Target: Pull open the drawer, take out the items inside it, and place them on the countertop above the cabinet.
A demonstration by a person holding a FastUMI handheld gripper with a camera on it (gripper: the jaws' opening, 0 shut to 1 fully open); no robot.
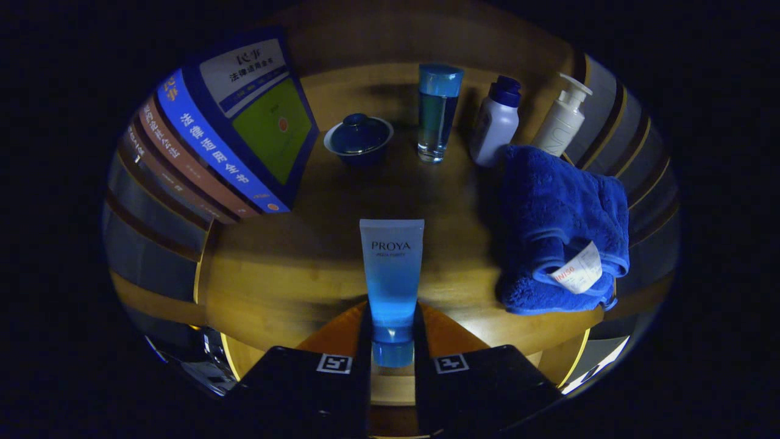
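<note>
My gripper is shut on a translucent blue tube with a blue cap, gripped near its cap end. The tube points forward, away from the fingers, over the wooden countertop. I cannot tell whether the tube rests on the wood or hangs just above it. The front edge of the countertop curves below the tube, with an orange-brown surface showing underneath near the fingers.
Several upright books lean at the left of the countertop. At the back stand a lidded blue bowl, a tall blue bottle, a white bottle with dark cap and a white pump bottle. A folded blue towel lies right.
</note>
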